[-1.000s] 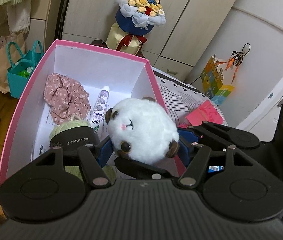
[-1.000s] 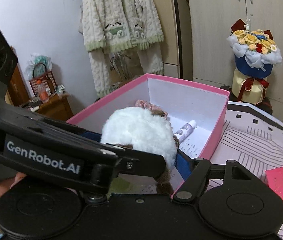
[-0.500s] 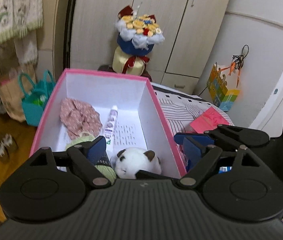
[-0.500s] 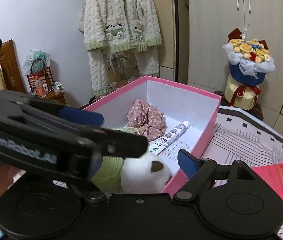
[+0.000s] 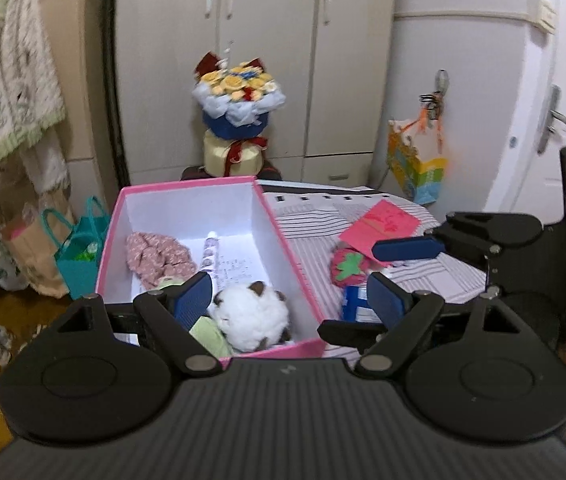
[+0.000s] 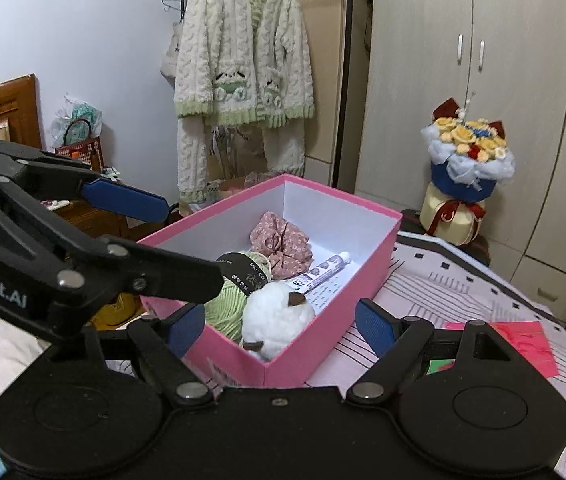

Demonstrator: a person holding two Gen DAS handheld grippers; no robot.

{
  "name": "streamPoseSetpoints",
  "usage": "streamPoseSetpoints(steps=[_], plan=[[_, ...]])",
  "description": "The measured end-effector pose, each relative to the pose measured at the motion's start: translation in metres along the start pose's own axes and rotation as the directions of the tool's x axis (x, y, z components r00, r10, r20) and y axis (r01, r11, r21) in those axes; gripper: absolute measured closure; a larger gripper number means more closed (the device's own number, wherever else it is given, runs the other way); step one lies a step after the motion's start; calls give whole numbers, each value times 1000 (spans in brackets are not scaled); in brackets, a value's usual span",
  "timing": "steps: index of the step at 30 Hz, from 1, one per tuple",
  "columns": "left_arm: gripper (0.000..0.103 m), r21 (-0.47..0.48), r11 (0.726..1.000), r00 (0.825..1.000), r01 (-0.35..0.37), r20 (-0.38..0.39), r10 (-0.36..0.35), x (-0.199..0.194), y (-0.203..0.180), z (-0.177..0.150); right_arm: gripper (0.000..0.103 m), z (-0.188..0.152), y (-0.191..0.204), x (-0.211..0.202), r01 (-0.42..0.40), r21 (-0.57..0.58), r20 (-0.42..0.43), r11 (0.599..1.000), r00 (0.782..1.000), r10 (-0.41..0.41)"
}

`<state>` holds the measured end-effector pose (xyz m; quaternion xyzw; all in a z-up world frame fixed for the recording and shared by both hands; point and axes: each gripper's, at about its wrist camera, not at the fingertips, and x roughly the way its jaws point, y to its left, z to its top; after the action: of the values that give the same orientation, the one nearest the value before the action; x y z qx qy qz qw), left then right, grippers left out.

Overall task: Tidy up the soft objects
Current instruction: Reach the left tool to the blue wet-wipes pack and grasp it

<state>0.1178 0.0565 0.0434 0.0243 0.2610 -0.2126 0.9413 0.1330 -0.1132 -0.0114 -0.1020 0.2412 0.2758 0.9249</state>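
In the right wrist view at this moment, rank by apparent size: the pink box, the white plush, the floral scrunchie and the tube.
1. pink box, clearly largest.
2. white plush and floral scrunchie: look about alike; the plush lies nearer the camera, so unranked.
3. tube, the slimmest.

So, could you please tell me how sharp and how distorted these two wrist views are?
Left wrist view: slight motion blur softens the flower bouquet and the hanging cardigan; fisheye bows the wardrobe edges. Right wrist view: sharper, the yarn label partly legible; wardrobe doors curve strongly; corners vignette dark.
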Motion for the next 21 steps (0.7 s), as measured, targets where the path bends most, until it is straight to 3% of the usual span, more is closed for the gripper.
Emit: streamPoseSetpoints(steps=[9,15,21], plan=[[19,41,993,994,111,-5,-111,-9,-42,-4,17,-31,-20,-56,5,31,26,1000,1000,-6],[20,71,982,984,174,-60,-170,21,-73,-8,17,-73,-53,-79,36,102,50,994,998,-41],[20,69,972,969,223,-121,-214,66,-99,-16,17,-110,-81,-60,71,182,5,981,997,-73]])
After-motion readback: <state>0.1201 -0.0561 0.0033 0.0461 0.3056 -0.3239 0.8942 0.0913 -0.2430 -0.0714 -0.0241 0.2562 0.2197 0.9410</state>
